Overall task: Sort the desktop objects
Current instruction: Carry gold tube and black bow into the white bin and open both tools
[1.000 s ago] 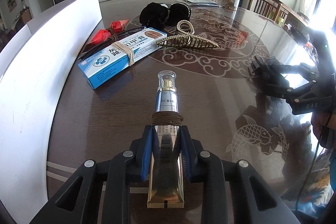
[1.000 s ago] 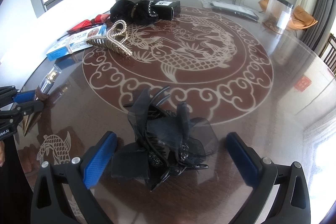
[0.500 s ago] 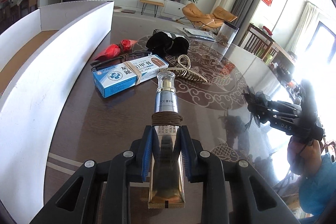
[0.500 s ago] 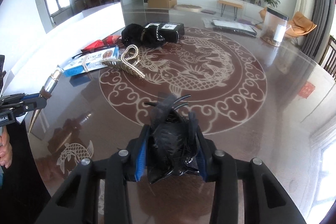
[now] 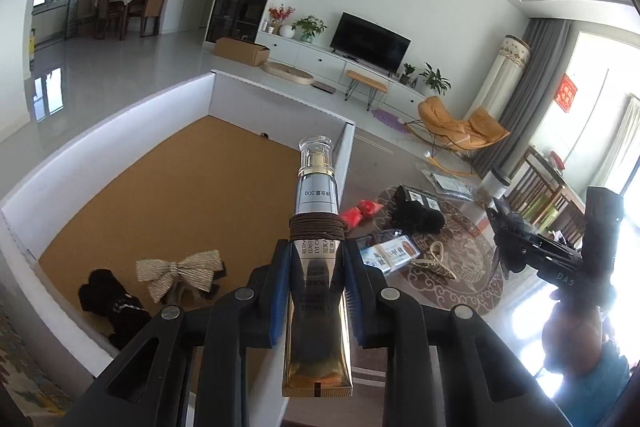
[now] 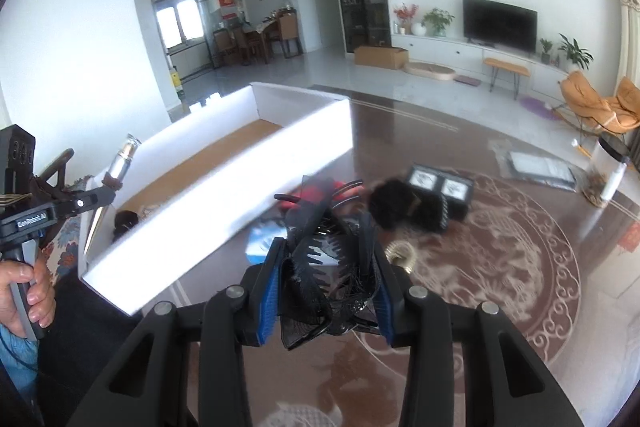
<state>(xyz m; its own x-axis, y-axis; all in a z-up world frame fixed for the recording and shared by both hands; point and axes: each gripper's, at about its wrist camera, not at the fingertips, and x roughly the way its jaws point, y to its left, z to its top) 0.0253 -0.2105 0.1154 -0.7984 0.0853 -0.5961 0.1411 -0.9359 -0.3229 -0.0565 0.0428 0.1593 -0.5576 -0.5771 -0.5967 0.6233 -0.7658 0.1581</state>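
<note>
My left gripper is shut on a gold and silver cosmetic tube with a brown hair tie wound round it. The tube hangs in the air above the white box, near its right wall. In the right wrist view, my right gripper is shut on a black mesh hair claw, held off the table beside the white box. The right gripper also shows at the right of the left wrist view. The left gripper shows at the left of the right wrist view, in a person's hand.
On the box's cork floor lie a burlap bow and a black fuzzy item. On the patterned table lie a blue medicine box, a pearl hair claw, a red item, a black scrunchie and a clear jar.
The right gripper closed on the black hair claw and lifted it off the table. The left gripper rose with the tube and swung left over the white box.
</note>
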